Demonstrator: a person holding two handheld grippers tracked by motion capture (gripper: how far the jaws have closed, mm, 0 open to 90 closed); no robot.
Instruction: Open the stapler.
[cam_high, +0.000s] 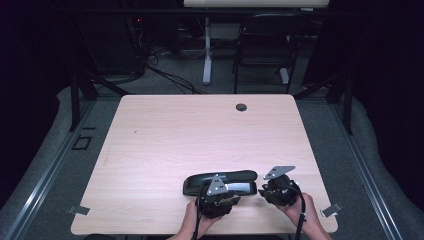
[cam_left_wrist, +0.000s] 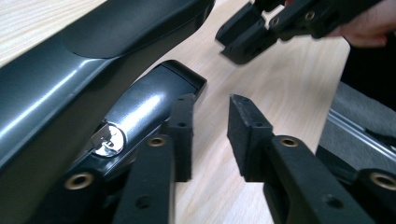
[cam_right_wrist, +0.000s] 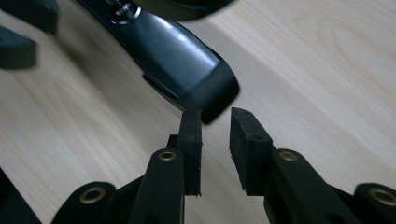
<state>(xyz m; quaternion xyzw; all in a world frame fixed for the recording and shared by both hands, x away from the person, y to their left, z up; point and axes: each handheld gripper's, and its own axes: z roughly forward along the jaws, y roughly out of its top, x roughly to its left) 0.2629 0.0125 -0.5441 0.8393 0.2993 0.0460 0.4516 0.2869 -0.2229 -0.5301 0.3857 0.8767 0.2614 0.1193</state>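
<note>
Left gripper (cam_left_wrist: 208, 135): jaws narrowed to a small gap, nothing between them; left pad sits just beside the glossy lower arm of the black stapler-like device (cam_left_wrist: 93, 79), by its silver keyhole (cam_left_wrist: 108, 139); can't tell if it touches. Right gripper (cam_right_wrist: 215, 140): same narrow gap, empty; pads point at the squared tip of the device's lower arm (cam_right_wrist: 205, 88), just short of it, no clamp. In the high view both grippers, left (cam_high: 216, 192) and right (cam_high: 272, 187), hang over the near edge of the worktop (cam_high: 200, 130), right of centre; the device (cam_high: 220, 181) lies lengthwise along that edge, left gripper over its middle, right at its right end. Progress, my read: approach done, both tools lined up; neither has a grip; device flat on the wood; grasp and any lifting or opening all left to do. Rest of worktop bare except a cable grommet (cam_high: 241, 107) near the far edge.
</note>
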